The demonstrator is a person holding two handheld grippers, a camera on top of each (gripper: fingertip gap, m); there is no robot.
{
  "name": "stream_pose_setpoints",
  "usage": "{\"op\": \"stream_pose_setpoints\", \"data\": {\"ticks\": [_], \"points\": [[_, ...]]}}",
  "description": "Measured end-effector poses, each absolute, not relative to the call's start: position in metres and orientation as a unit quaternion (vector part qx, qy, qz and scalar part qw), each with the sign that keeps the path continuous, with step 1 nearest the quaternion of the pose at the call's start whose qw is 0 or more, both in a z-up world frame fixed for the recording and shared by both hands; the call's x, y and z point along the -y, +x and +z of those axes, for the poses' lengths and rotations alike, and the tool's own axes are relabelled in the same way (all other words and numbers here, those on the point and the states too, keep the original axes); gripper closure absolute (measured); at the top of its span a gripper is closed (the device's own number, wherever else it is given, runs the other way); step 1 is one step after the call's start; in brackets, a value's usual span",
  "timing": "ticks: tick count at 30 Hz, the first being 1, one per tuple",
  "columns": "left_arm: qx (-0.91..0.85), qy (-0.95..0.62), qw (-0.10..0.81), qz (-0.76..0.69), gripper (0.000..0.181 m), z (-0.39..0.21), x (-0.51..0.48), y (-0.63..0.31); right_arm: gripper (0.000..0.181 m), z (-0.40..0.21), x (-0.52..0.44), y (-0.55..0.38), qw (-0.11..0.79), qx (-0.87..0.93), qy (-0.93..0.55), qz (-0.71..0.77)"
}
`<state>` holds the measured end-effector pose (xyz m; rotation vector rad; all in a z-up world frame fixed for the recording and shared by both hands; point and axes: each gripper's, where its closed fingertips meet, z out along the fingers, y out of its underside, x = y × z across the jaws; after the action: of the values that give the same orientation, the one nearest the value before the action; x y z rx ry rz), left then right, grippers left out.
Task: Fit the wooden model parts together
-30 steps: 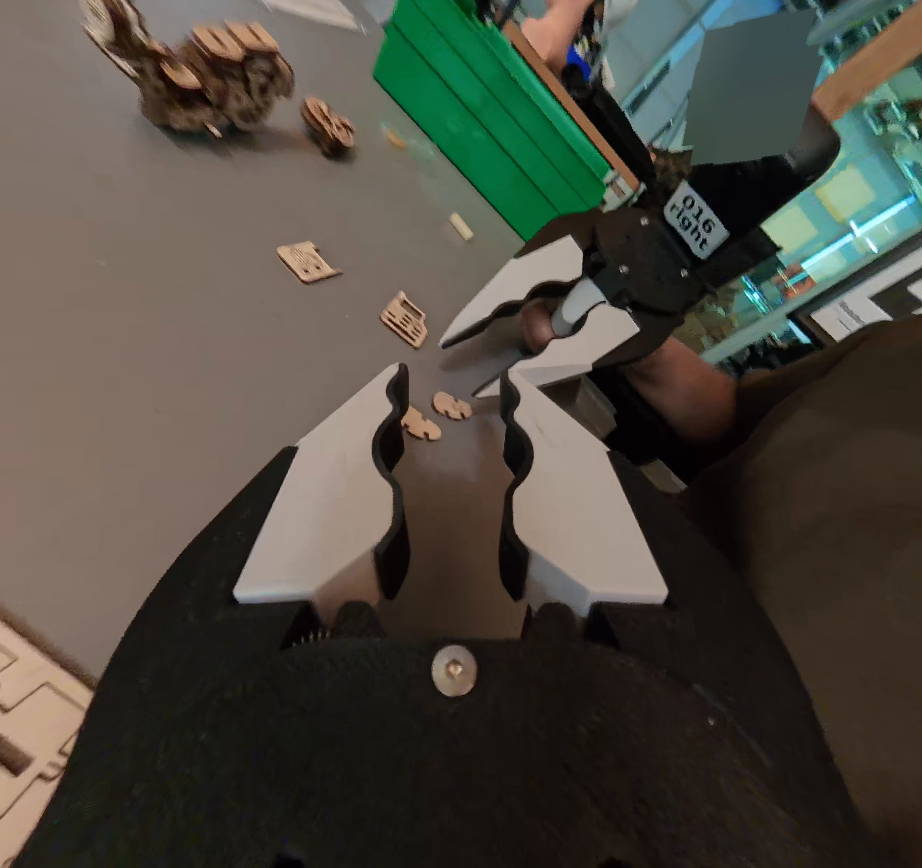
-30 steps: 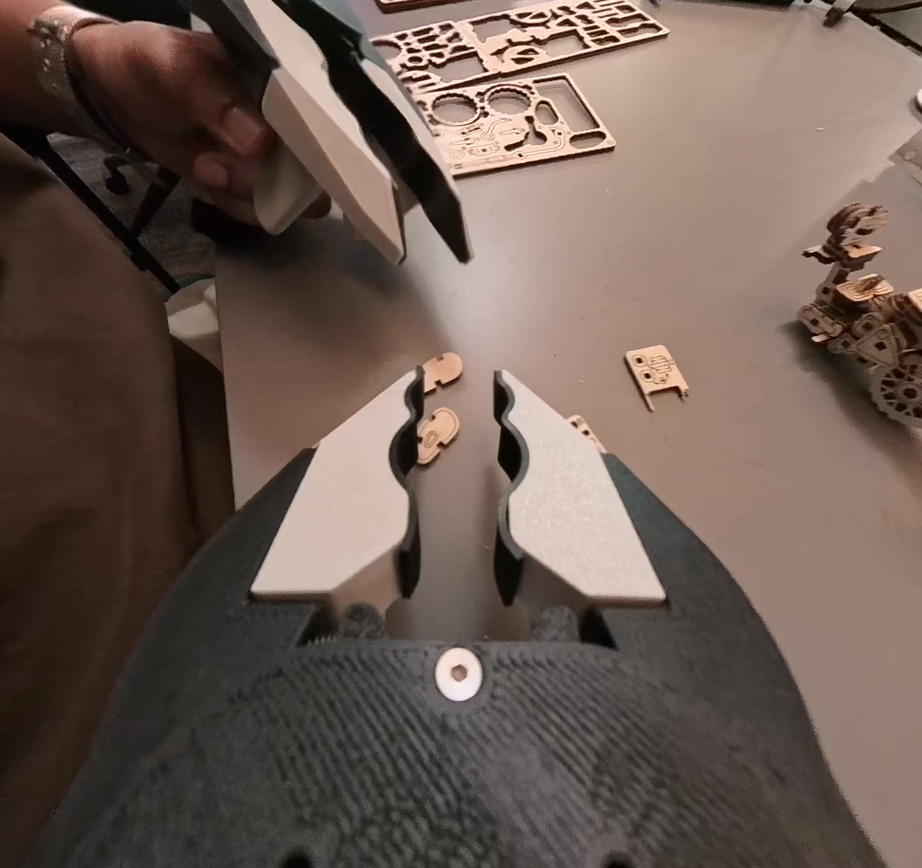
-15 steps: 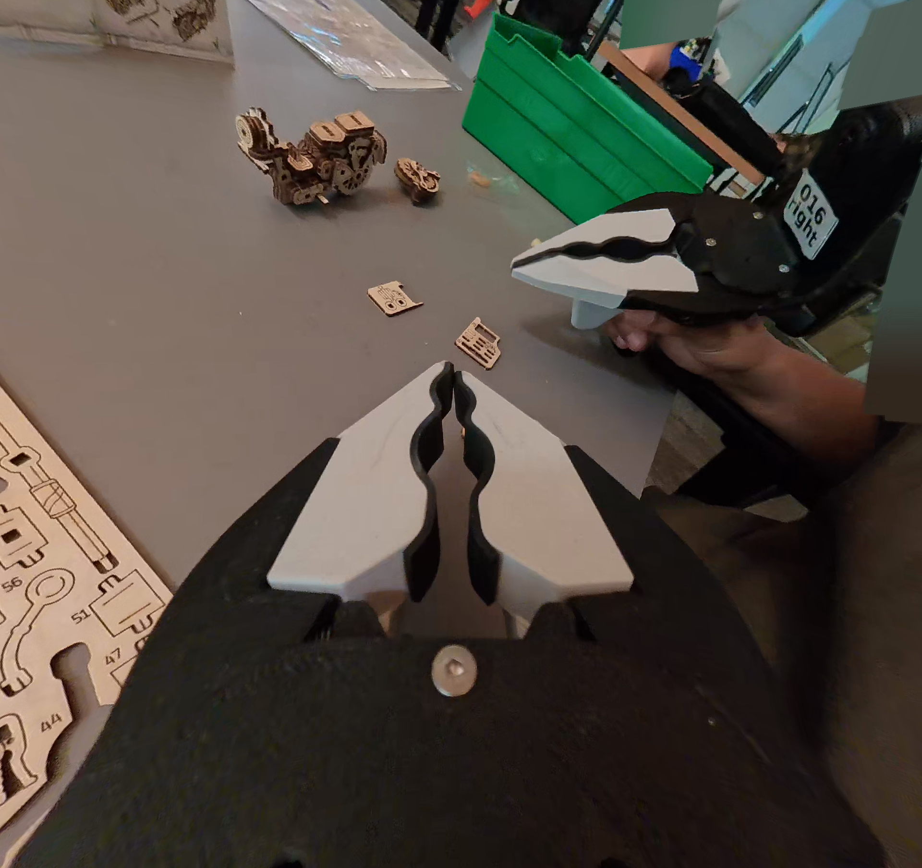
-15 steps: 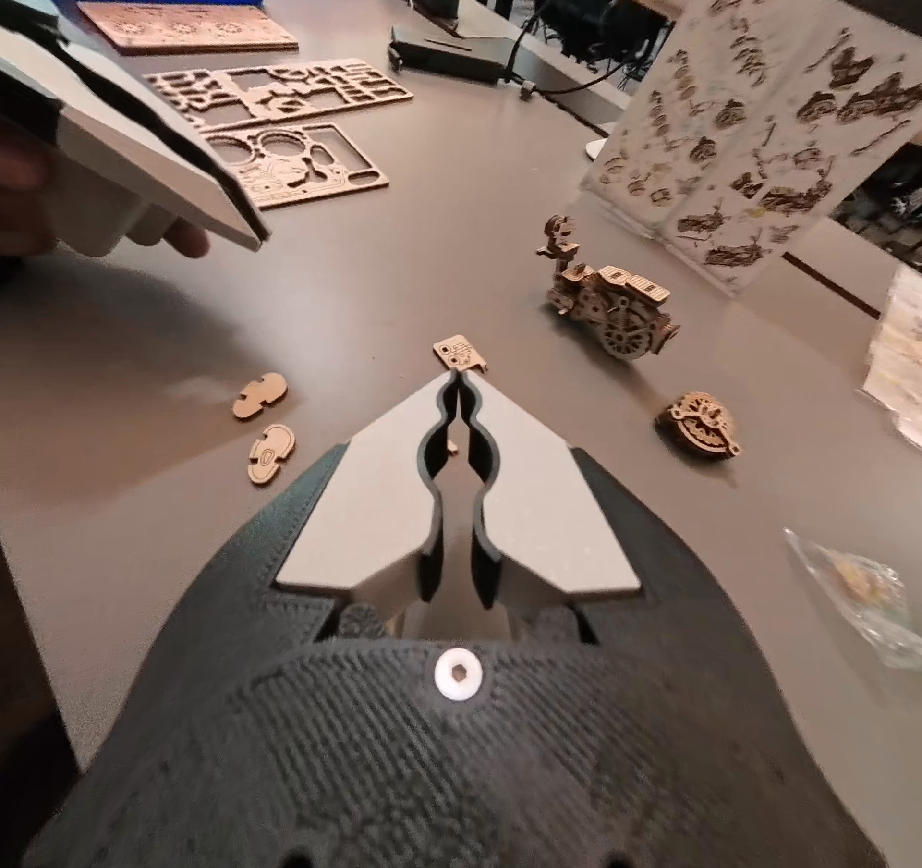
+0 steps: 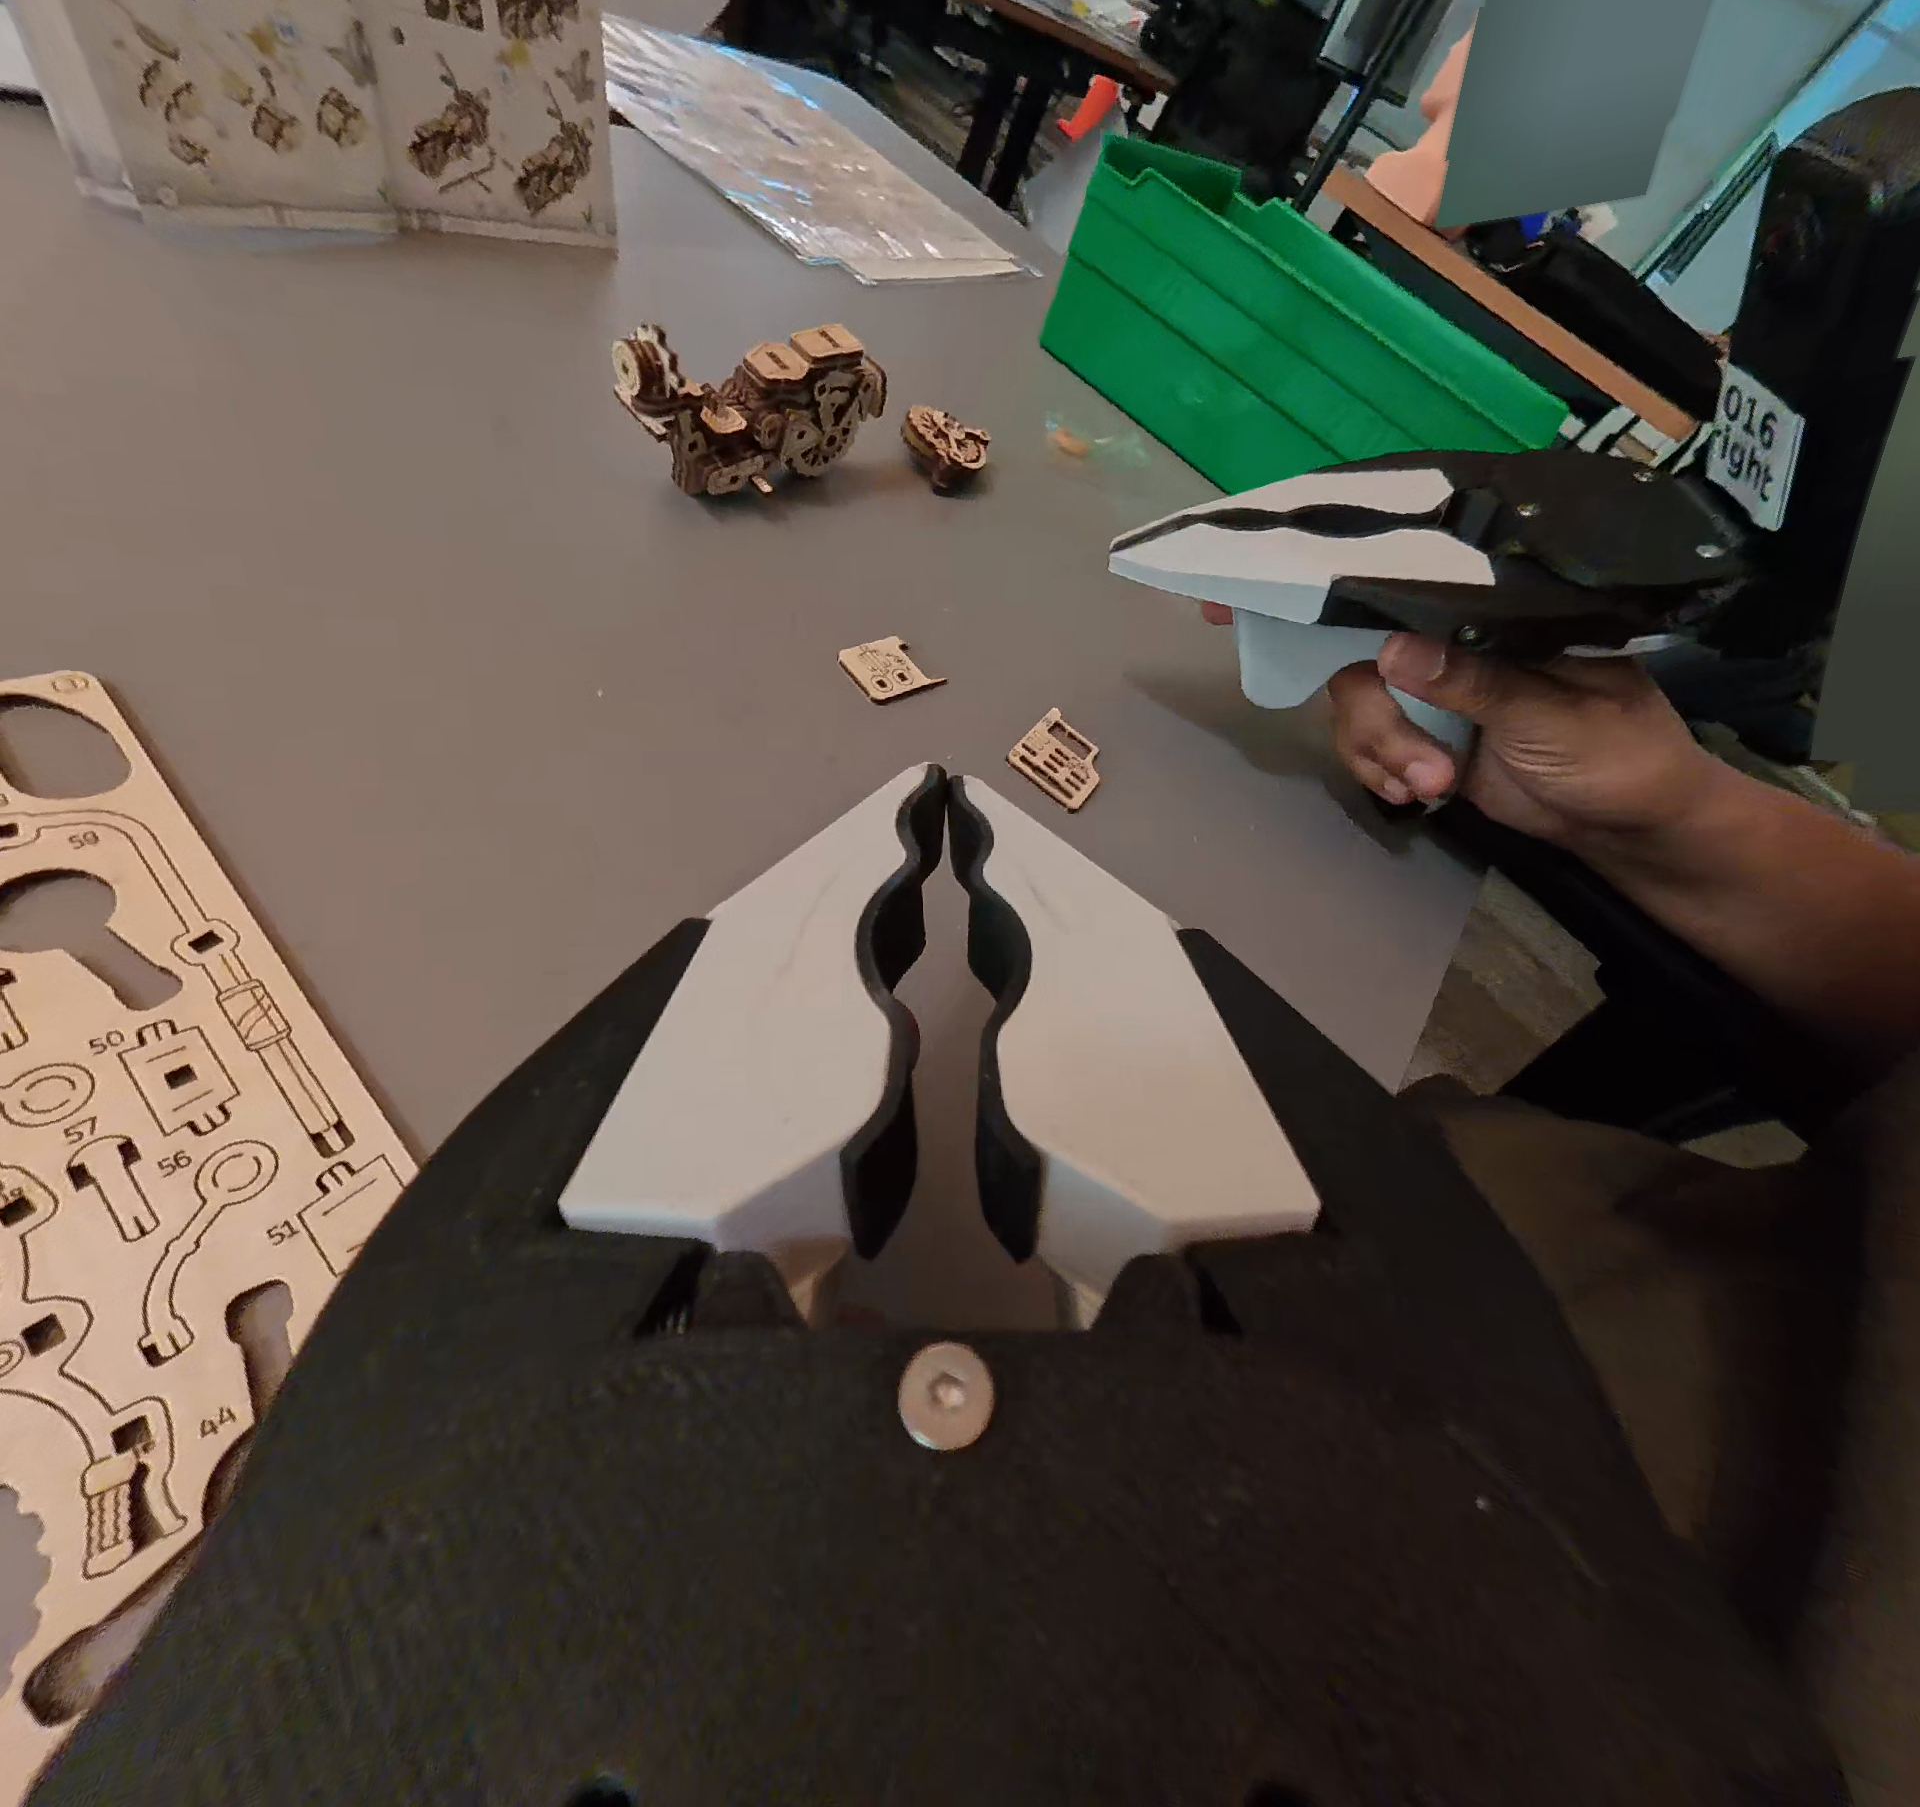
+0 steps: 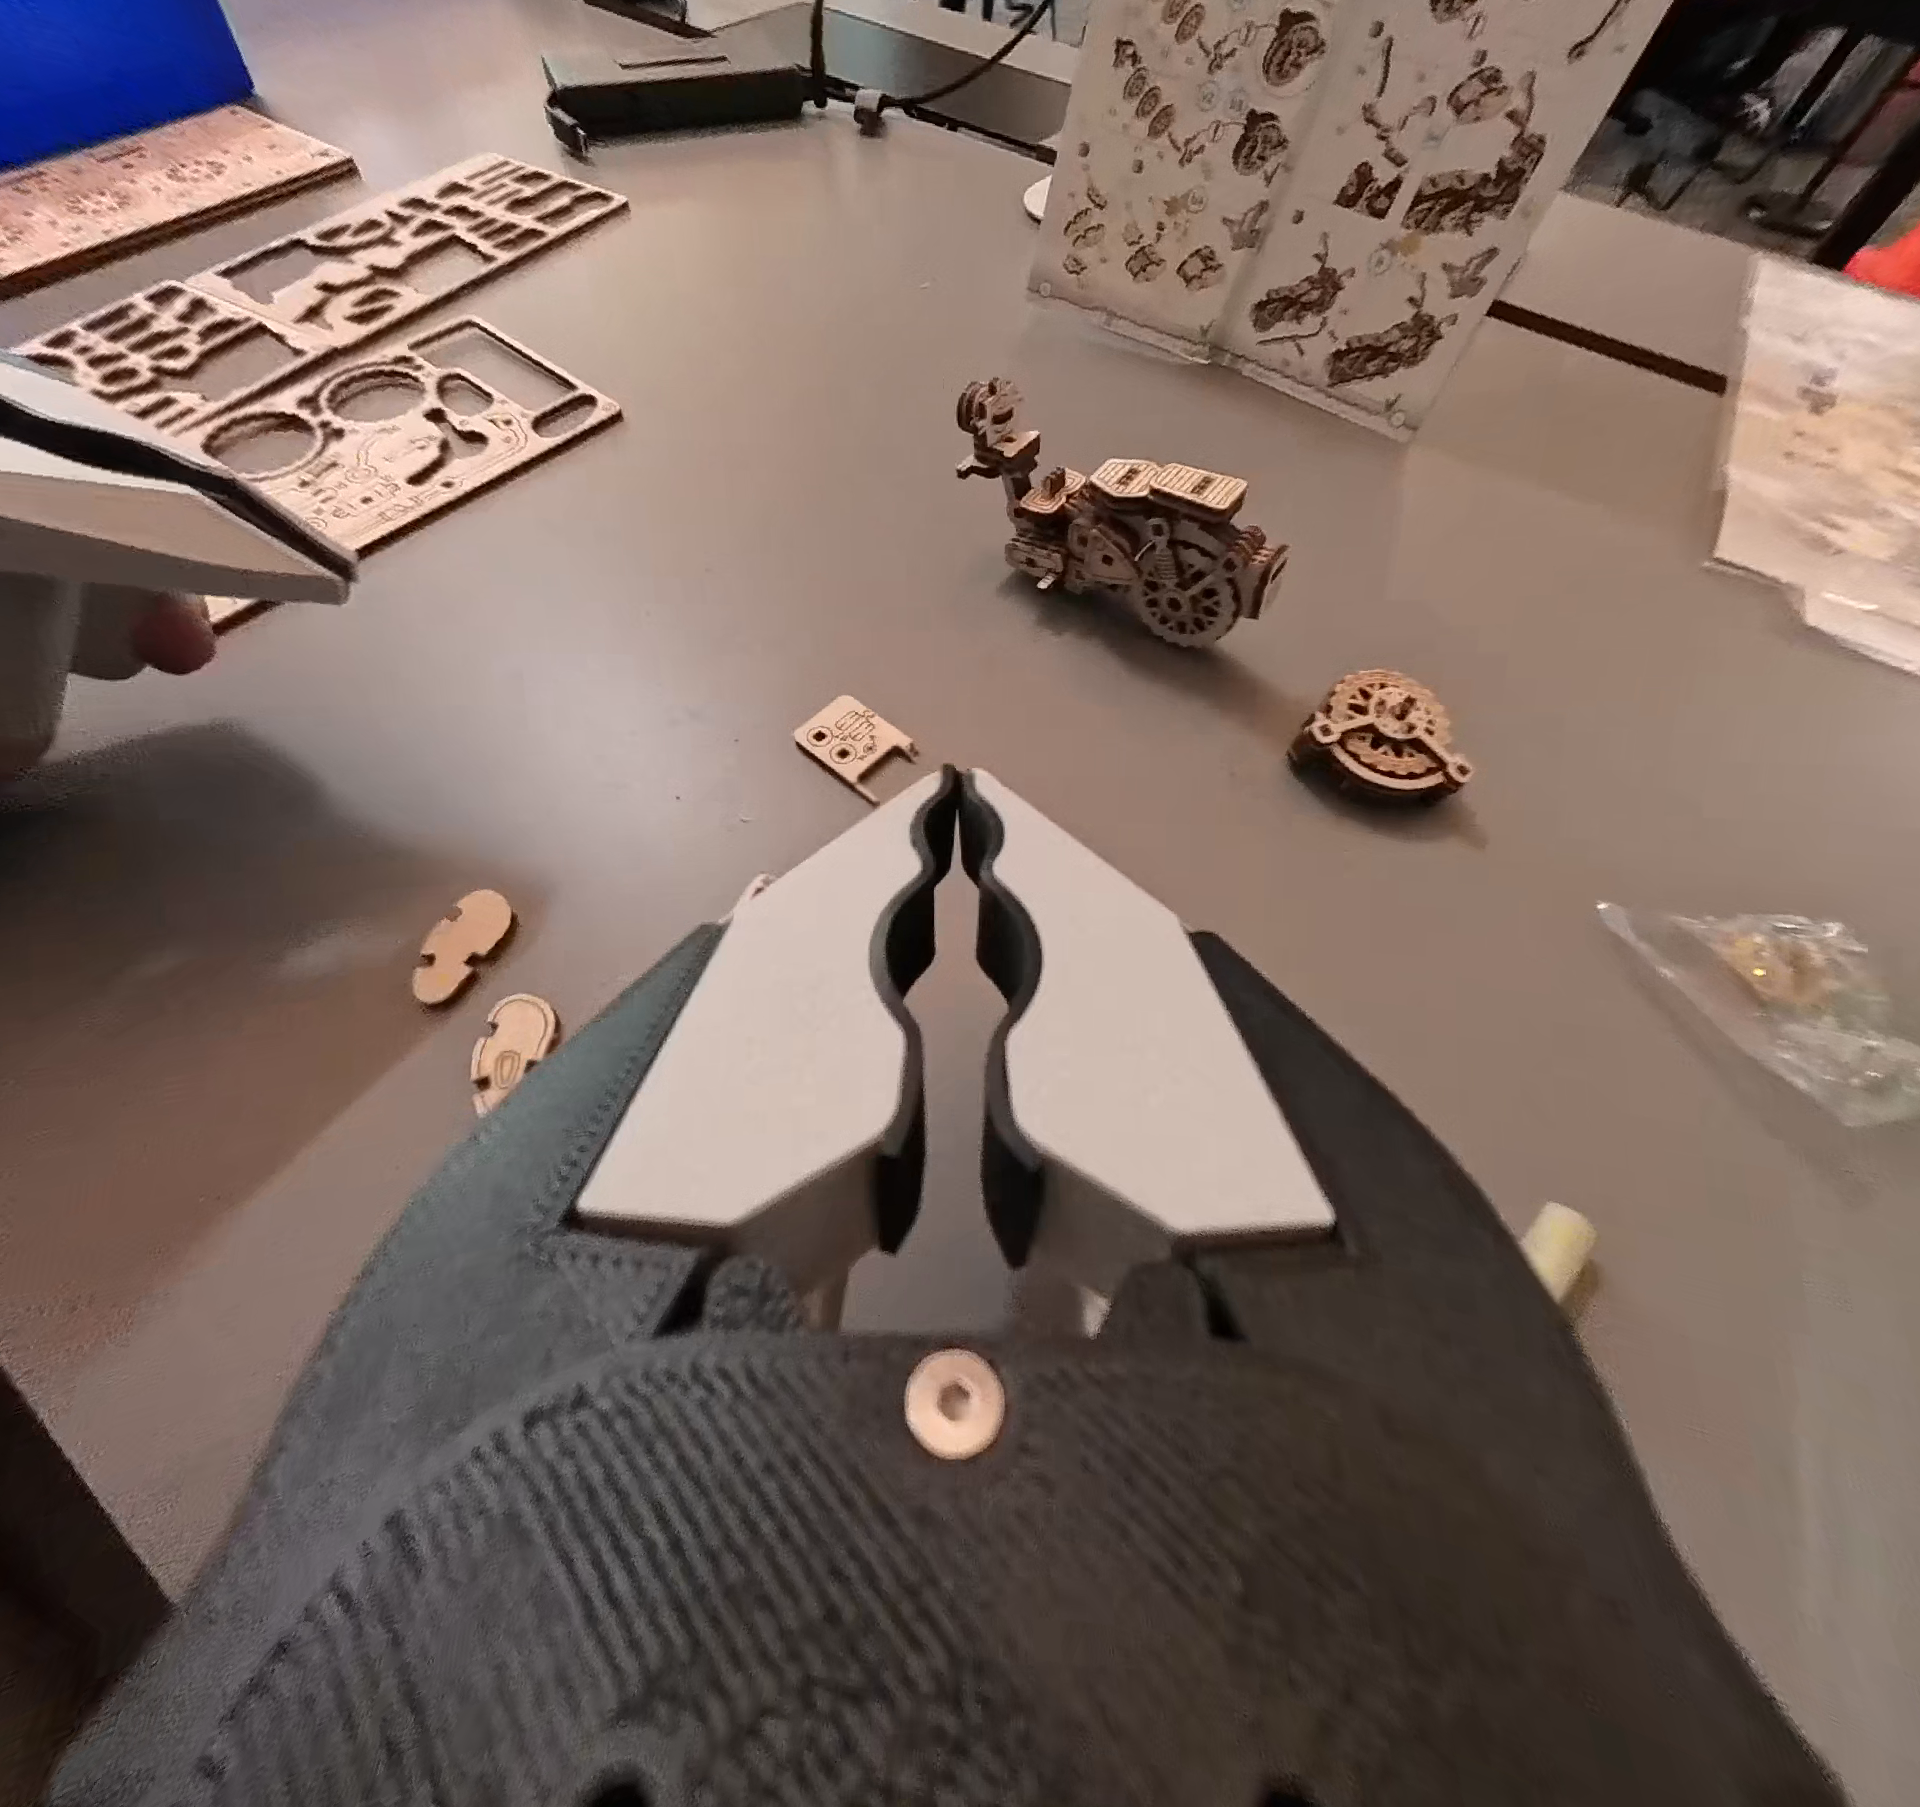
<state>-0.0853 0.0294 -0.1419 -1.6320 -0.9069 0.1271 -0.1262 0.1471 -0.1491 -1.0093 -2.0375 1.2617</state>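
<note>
- Left gripper (image 5: 948, 783): jaws together at the tips, nothing between them, held above the grey table (image 5: 416, 614).
- Right gripper (image 6: 958, 783): jaws together too, empty, also off the table.
- Part-built wooden motorbike model (image 6: 1127, 536) stands mid-table, well apart from both grippers. Body and rear wheel look assembled; front end seems incomplete, in my judgement.
- Wheel sub-assy (image 6: 1380, 734) lies near the model, not attached.
- Loose flat parts on the table: square plate (image 6: 854, 734) just ahead of the right tips, slotted plate (image 5: 1055, 758) beside the left tips, two oval pcs (image 6: 464, 945), (image 6: 511, 1035) near the table edge.
- Part sheets (image 6: 312, 386) partly punched out; another sheet (image 5: 125, 1134) has pcs left in it.
- Instruction sheet (image 6: 1299, 126) stands behind the model.
- Assessment: mid-task, nothing in hand, several parts left to fit.
</note>
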Motion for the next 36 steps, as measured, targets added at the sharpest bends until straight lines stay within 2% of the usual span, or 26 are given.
{"op": "stream_pose_setpoints", "data": {"ticks": [21, 36], "points": [[0.368, -0.717, 0.588, 0.074, 0.177, -0.141, -0.043, -0.094, 0.181, -0.151, -0.145, -0.093, 0.226, 0.762, -0.359, 0.489], [0.330, -0.729, 0.600, 0.007, 0.142, -0.139, -0.061, -0.072, 0.177, -0.158, -0.141, -0.087, 0.150, 0.764, -0.367, 0.509]]}}
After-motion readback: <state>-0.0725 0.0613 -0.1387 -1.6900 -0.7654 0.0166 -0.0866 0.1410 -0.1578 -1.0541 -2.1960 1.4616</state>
